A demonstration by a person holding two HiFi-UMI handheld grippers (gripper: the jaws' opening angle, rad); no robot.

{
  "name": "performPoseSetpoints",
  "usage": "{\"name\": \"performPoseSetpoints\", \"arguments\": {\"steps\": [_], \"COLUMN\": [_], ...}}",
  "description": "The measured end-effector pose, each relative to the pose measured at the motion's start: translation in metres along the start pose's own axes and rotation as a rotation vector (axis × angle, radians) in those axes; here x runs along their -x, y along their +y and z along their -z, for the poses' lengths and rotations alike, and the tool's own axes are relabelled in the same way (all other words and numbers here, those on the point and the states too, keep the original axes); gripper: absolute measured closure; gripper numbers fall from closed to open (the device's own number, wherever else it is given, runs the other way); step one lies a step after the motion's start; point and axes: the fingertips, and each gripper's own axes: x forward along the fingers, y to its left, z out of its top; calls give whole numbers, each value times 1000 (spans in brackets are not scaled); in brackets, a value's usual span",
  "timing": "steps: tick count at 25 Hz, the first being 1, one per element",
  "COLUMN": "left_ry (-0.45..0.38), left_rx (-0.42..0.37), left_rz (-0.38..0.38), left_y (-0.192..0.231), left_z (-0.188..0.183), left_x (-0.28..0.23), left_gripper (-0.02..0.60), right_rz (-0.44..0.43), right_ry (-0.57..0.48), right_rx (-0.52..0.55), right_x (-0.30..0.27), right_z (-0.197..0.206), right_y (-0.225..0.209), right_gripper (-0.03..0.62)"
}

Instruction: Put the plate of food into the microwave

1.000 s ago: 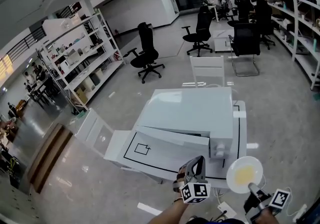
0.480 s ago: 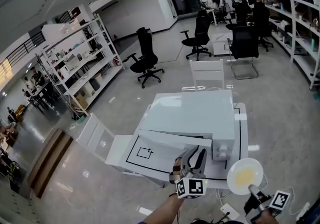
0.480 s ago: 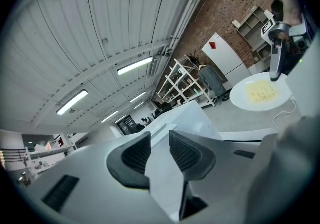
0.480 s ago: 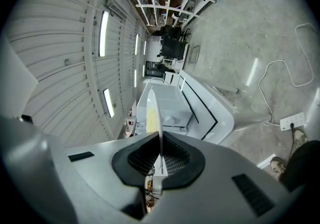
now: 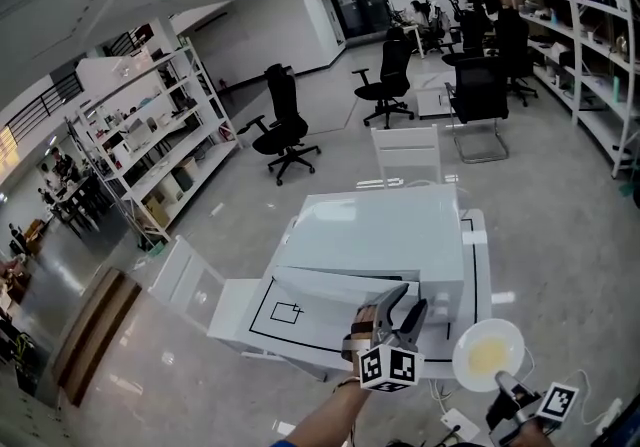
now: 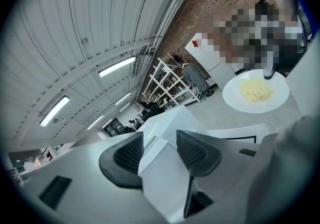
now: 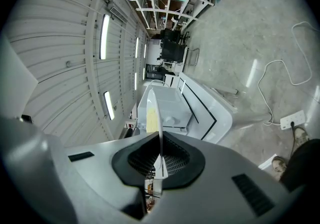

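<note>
the left gripper (image 5: 400, 319) has its jaws opening around the edge of the microwave door (image 5: 335, 287), which looks ajar, so door-opening seems in hand. the right gripper (image 5: 512, 391) pinches the rim of the plate of food (image 5: 487, 353), held in the air near-right of the microwave (image 5: 372, 231). next, the door probably needs swinging wide before the plate goes in.

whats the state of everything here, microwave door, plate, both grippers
microwave door, ajar, swung partway out
plate, held by its rim, clear of the table, yellow food on it
left gripper, jaws opening, door edge between them, pads not pressing
right gripper, shut on the plate's rim
</note>
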Motion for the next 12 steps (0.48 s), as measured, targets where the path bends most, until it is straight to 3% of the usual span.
{"name": "performPoseSetpoints", "arguments": {"steps": [6,12], "left_ry": [34,110], "left_rx": [56,108], "left_rz": [-10,-45], "left_y": [2,5], "left_z": [-10,4], "left_x": [-11,-20], "left_gripper": [391,391], "right_rz": [-2,3], "right_ry": [-18,-22], "right_rx": [-12,-4], "right_x": [5,9], "right_z": [-2,-8], "right_y": [5,3], "right_gripper": [585,585]}}
